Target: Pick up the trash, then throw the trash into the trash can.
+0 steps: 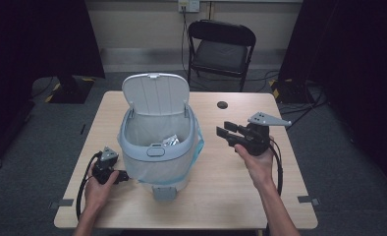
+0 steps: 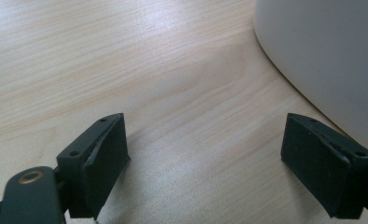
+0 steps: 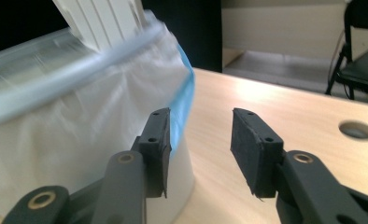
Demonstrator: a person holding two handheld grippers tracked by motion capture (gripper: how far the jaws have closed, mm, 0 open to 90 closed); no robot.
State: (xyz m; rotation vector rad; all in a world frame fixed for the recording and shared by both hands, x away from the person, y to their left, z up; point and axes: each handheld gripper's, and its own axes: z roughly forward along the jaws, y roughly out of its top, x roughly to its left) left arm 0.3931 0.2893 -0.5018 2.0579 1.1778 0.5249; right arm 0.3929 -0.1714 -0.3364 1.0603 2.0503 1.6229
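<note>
Left gripper (image 1: 114, 173): held in the person's left hand (image 1: 99, 189) low at the near left of the wooden table (image 1: 240, 196), just beside the base of the bin. In the left gripper view its fingers (image 2: 100, 163) stand wide apart with nothing between them; bare tabletop (image 2: 126, 70) lies in the gap, and the bin's white wall (image 2: 331, 56) curves just beyond the right-hand finger, apart from it. A black cable (image 1: 83, 189) loops from this gripper toward the table's near edge.

Centre: a light grey pedal bin (image 1: 154, 142) stands upright between the two grippers. Its lid (image 1: 154, 93) is raised and tilted back. A white liner bag (image 1: 142, 129) with a blue edge (image 1: 197, 142) is folded over the rim and hangs down the side facing the right gripper. Some crumpled, shiny item (image 1: 171, 140) lies inside; what it is cannot be told. The foot pedal (image 1: 164, 192) projects toward the person.

Right gripper (image 1: 224, 132): held in the right hand (image 1: 258, 160), raised off the table, fingers pointing toward the bin. In the right gripper view the fingers (image 3: 257, 149) are parted with empty space between; the liner's blue edge (image 3: 182, 100) sits just beyond the left-hand finger, not touching as far as can be seen. A round cable hole (image 3: 357, 130) lies beyond the right-hand finger. A grey three-cornered plate (image 1: 269, 119) tops this gripper.

Background: a black folding chair (image 1: 221, 49) stands past the far edge of the table.
</note>
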